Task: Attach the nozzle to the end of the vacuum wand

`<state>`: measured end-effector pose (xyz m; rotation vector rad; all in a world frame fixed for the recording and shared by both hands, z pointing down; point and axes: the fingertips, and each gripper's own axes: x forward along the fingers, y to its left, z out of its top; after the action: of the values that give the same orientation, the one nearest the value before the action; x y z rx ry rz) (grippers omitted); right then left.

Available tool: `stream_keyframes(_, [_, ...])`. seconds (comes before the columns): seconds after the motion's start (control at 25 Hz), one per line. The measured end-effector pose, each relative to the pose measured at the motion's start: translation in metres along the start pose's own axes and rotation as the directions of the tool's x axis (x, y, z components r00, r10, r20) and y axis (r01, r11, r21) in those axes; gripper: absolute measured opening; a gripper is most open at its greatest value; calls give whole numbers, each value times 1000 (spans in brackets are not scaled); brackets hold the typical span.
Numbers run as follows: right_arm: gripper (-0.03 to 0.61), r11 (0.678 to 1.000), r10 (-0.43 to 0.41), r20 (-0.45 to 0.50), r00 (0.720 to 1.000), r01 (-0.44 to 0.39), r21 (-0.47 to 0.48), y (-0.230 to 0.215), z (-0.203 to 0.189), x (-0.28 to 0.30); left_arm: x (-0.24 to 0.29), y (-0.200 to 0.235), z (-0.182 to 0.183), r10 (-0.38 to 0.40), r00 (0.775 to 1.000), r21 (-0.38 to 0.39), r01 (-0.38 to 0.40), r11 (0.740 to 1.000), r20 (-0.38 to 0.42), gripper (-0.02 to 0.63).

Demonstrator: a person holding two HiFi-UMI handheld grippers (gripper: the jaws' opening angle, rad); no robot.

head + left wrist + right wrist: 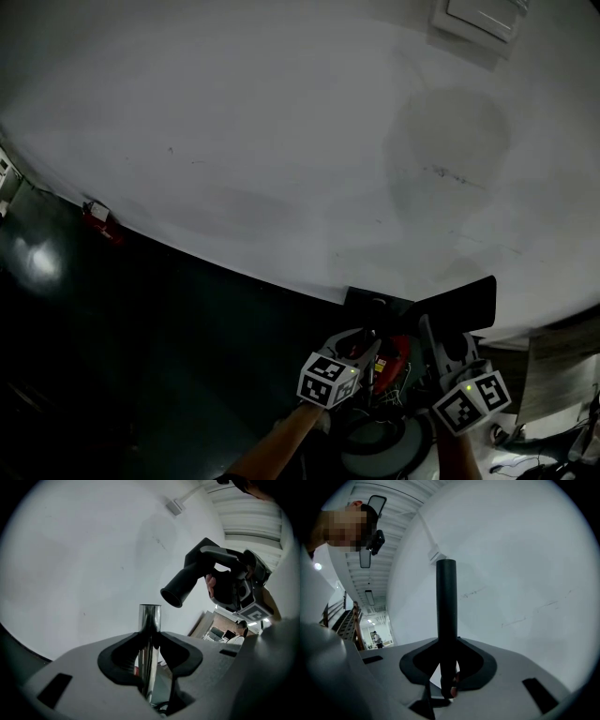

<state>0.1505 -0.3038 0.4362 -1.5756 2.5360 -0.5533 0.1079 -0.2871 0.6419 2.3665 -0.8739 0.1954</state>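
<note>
While the head view looks down along a pale wall [234,141], the left claw [364,342] and right claw [448,349] sit side by side at the bottom, with the black nozzle [459,302] rising just beyond the right one

From the left gripper view, the left claw is clamped on the chrome vacuum wand [150,620], whose open end stands just past the pads. The nozzle hangs above and to the right of that end, its mouth turned toward the tube yet apart from it

From the right gripper view, the right claw is pinched on the nozzle, which runs straight out ahead of it

I judge this the lining-up step: next the nozzle's mouth must come square over the wand's end, then push on along the tube's axis while the left claw holds firm
</note>
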Motion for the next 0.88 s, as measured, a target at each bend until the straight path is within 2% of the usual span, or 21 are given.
stream_keyframes(0.56, [91, 999, 14, -85, 996, -17, -31, -3, -12, 6, 2, -25, 3, -32, 999, 90, 35, 995, -32, 137])
stream_keyframes(0.88, [91, 978, 64, -215, 974, -105, -182, 16, -10, 20, 5, -33, 4, -36, 998, 143, 44, 989, -59, 137])
